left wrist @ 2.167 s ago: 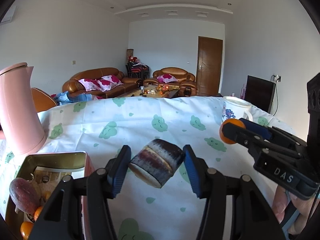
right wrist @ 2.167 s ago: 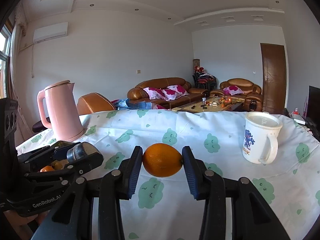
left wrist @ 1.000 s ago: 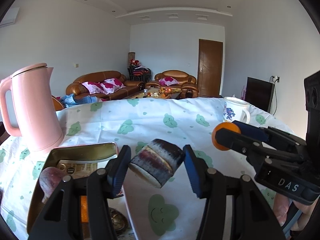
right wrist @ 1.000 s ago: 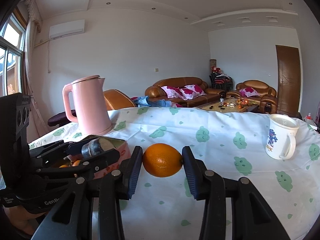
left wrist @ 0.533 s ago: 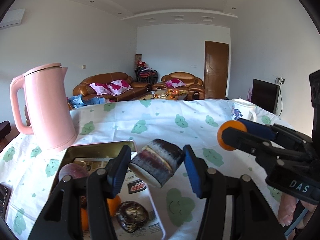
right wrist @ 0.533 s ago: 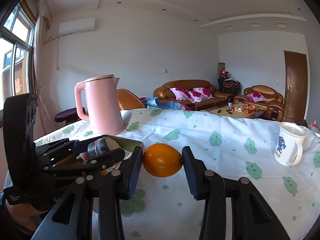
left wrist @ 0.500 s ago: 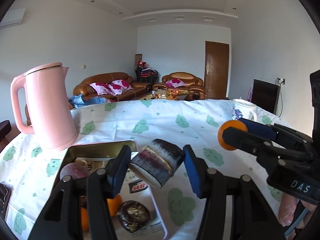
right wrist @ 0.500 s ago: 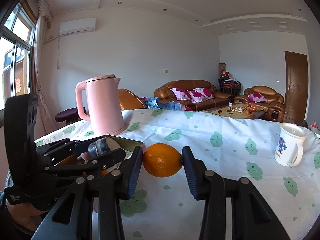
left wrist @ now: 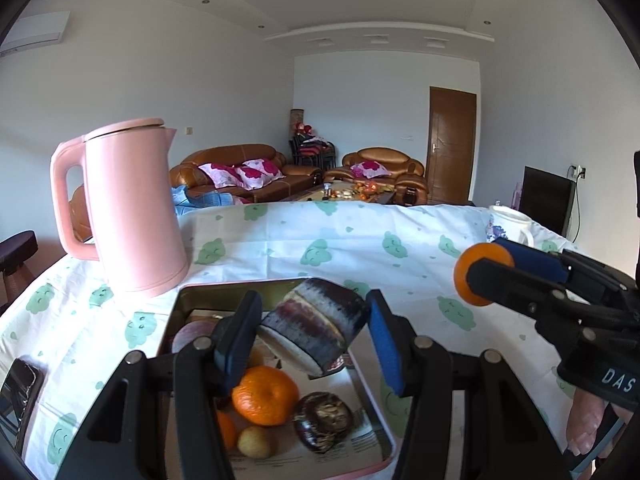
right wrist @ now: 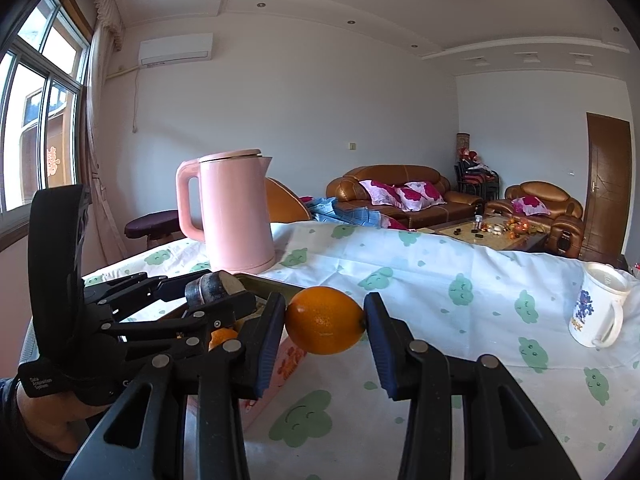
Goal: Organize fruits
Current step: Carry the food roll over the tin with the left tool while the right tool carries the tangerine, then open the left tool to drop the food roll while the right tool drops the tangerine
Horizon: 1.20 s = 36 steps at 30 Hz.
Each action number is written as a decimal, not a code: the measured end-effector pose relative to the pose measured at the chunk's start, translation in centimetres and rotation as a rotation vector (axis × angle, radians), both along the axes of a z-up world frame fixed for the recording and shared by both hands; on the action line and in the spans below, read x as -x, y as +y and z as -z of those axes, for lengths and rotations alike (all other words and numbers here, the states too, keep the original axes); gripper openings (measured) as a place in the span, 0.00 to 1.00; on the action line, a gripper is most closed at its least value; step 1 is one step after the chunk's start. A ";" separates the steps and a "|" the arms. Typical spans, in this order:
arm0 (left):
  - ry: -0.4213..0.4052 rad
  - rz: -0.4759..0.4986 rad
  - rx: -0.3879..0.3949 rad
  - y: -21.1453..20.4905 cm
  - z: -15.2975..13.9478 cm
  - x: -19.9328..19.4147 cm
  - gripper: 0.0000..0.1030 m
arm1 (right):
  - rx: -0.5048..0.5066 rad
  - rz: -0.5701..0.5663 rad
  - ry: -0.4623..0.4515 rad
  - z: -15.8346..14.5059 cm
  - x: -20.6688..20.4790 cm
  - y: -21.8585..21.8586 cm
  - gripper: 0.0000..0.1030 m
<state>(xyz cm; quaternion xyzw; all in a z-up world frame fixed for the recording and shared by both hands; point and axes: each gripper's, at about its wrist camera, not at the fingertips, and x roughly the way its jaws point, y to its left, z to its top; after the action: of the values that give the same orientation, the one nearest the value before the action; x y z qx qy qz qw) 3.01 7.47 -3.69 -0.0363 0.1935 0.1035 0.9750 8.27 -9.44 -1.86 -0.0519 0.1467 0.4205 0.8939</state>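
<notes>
I see the counter (left wrist: 280, 240) under a cloud-print cloth, with a pink kettle (left wrist: 132, 208) standing just behind an open tin (left wrist: 374, 432). My left hand-held gripper (left wrist: 312, 332) clamps a dark striped fruit (left wrist: 316, 324), tilted, above the tin. My right hand-held gripper (right wrist: 325, 320) pinches an orange (right wrist: 325, 320) beside the tin's near corner, off the cloth. A white mug (right wrist: 598, 312) stands far right. Inside the tin lie a tangerine (left wrist: 265, 394) and a dark round fruit (left wrist: 322, 420).
</notes>
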 end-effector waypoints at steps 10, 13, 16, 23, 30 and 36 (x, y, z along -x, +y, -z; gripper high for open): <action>0.013 -0.044 -0.003 1.8 0.0 1.2 0.54 | 0.010 -0.058 0.001 -0.1 0.7 2.4 0.42; 0.017 -0.061 -0.003 2.5 0.0 1.3 0.54 | 0.007 -0.074 0.008 -0.1 0.9 3.0 0.42; 0.031 -0.083 -0.006 3.2 0.2 1.4 0.54 | 0.006 -0.101 0.018 -0.2 1.1 3.9 0.42; 0.085 -0.131 0.012 5.3 1.2 2.0 0.54 | 0.046 -0.159 0.047 0.8 1.1 6.7 0.42; 0.126 -0.126 0.017 5.9 2.0 2.4 0.54 | 0.122 -0.195 0.119 2.7 0.6 8.8 0.42; 0.141 -0.104 0.008 5.5 2.0 2.4 0.59 | 0.173 -0.214 0.151 3.7 0.8 9.4 0.42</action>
<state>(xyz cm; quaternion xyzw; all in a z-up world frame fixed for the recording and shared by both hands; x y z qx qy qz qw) 0.62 12.93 -5.69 -0.0426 0.2598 0.1556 0.9521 7.52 -0.01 -5.54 -0.1125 0.2427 0.5016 0.8227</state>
